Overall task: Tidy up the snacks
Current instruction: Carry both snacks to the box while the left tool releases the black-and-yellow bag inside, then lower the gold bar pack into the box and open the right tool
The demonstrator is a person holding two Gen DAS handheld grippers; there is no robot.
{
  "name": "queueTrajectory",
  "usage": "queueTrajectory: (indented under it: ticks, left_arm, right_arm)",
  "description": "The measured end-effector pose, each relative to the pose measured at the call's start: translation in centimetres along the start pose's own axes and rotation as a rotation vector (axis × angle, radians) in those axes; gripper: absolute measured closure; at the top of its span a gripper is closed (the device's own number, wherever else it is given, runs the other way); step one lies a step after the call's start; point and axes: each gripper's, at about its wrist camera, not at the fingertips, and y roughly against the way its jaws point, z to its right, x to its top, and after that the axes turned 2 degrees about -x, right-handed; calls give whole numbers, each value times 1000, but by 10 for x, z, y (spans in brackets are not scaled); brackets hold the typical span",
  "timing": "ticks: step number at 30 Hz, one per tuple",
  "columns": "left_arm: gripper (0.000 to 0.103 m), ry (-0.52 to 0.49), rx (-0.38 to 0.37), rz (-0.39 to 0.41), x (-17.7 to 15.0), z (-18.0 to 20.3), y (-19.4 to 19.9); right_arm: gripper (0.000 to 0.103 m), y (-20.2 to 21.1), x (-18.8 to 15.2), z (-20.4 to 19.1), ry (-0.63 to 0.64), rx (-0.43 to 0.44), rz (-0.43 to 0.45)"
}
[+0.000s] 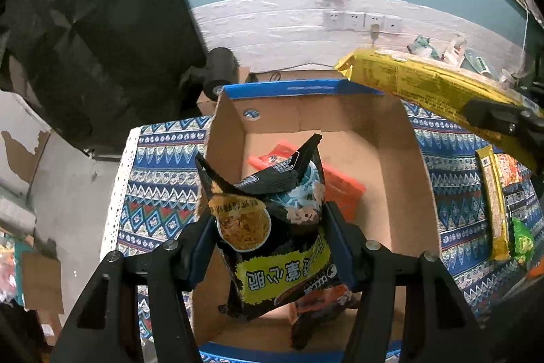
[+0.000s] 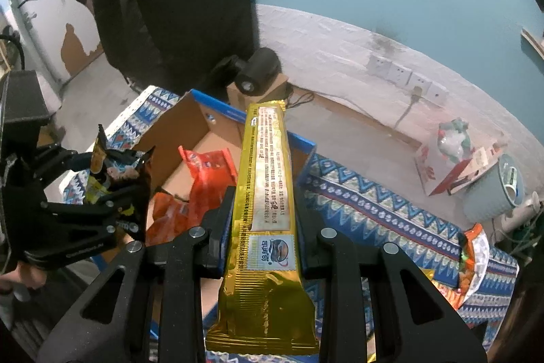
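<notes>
Black packet: my left claw (image 1: 272,237) grips the crinkly black foil snack bag (image 1: 272,227) across its middle, hanging over the open brown cardboard box (image 1: 401,193), near its front edge.
Gold packet: my right claw (image 2: 263,213) is clamped on the long gold foil biscuit packet (image 2: 267,193) just below mid-length, held over the box's right edge.
Handling: both seem light; the black bag is soft and puffy, so a middle pinch suits it. The gold one looks stiffer and slick; I judge it could slide.
Box: orange-red snack packets (image 2: 200,182) lie inside.
Surface: a blue patterned cloth (image 1: 156,179) covers it, with more packets by its right edge.
</notes>
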Motion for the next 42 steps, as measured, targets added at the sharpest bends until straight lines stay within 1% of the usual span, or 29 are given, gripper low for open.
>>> queueTrajectory:
  ticks: [3, 5, 6, 7, 15, 26, 28, 29, 31, 32, 33, 34, 36, 37, 39, 42]
  left_arm:
    - [41, -2, 36, -9, -1, -4, -2]
    - [36, -8, 56, -20, -1, -5, -3]
    - [31, -10, 68, -24, -2, -6, -4]
    - [29, -10, 75, -23, -2, -6, -4]
    - [28, 4, 79, -6, -4, -18, 6]
    - [28, 19, 76, 3, -4, -24, 9]
    - [28, 19, 75, 3, -4, -24, 9]
    - [28, 19, 75, 2, -4, -24, 9]
    - [28, 16, 71, 1, -4, -23, 9]
    - [28, 14, 71, 1, -5, -22, 10]
    - [28, 12, 70, 0, -5, -21, 10]
    - [28, 8, 69, 0, -5, -19, 10]
    - [28, 0, 65, -1, -5, -16, 10]
    - [28, -3, 65, -2, -4, -14, 10]
    - [28, -10, 59, -3, -4, -11, 9]
    - [28, -22, 48, -4, -2, -4, 9]
  right_arm:
    - [76, -6, 2, -8, 9, 5, -8]
    - [76, -9, 2, -13, 14, 8, -14]
    - [76, -12, 3, -15, 14, 11, -18]
    - [76, -13, 2, -17, 15, 13, -21]
    - [76, -27, 3, -33, 24, 28, -46]
    - [76, -43, 3, -39, 18, 29, -76]
    - [75, -48, 4, -38, 9, 39, -85]
    - [73, -50, 4, -38, 3, 44, -93]
    - [73, -52, 3, -39, 1, 45, -98]
    - [71, -51, 3, -40, 3, 46, -99]
    - [66, -50, 2, -40, 5, 48, -99]
    - [63, -49, 2, -40, 7, 48, -98]
    - [52, -46, 1, -39, 7, 48, -94]
    - [49, -45, 1, -39, 6, 50, -93]
    - [39, -41, 0, -36, 0, 50, -91]
    - [35, -35, -3, -31, -3, 38, -90]
